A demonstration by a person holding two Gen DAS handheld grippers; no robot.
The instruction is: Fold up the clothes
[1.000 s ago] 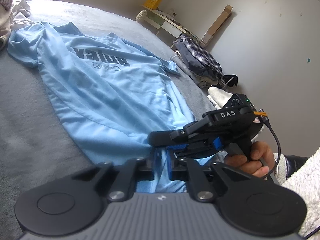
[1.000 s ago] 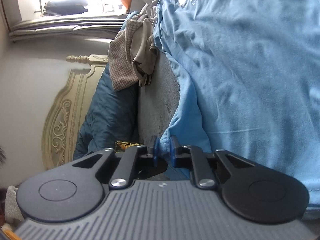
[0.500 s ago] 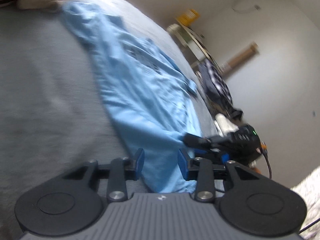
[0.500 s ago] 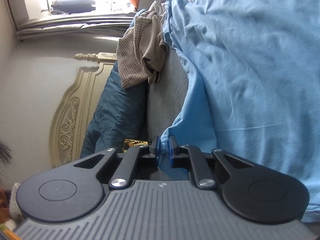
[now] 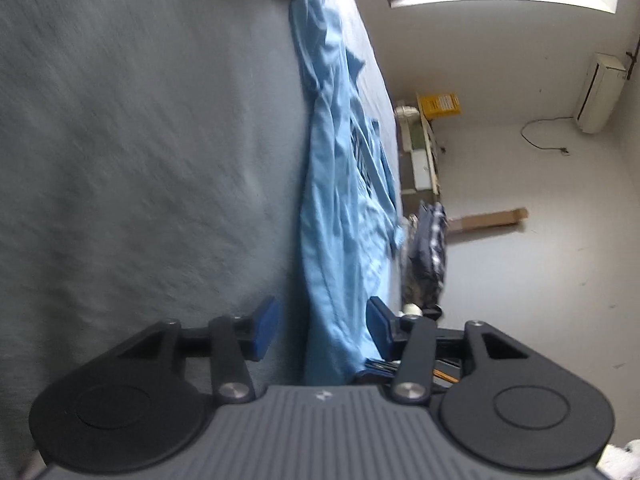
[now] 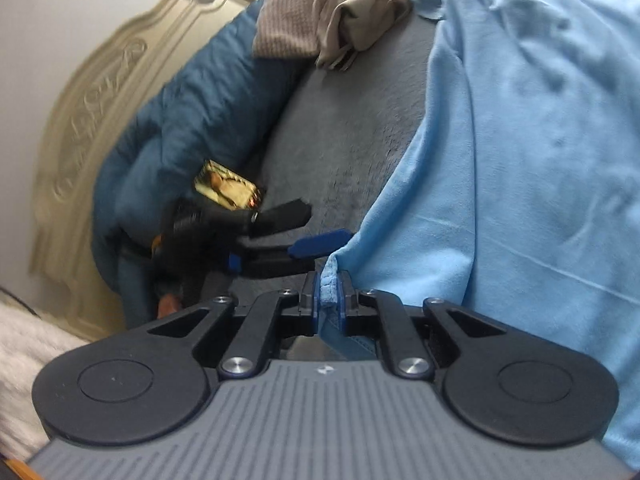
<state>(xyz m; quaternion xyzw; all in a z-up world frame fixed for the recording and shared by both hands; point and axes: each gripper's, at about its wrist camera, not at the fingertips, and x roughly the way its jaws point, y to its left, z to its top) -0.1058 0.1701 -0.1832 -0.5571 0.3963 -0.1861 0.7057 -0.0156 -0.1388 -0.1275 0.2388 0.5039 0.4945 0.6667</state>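
T-shirt point(image 5: 340, 216), light blue, lies on the grey bed point(image 5: 140, 140); its dark print is now too creased to read. The left tool point(image 5: 320, 324) has spread open around its hem. The right tool point(image 6: 329, 300) stays clamped on the hem.

White walls point(image 5: 520, 280), wall AC point(image 5: 602, 92), carved headboard point(image 6: 80, 120).

shirt print point(image 5: 362, 156) blurred, no legible text
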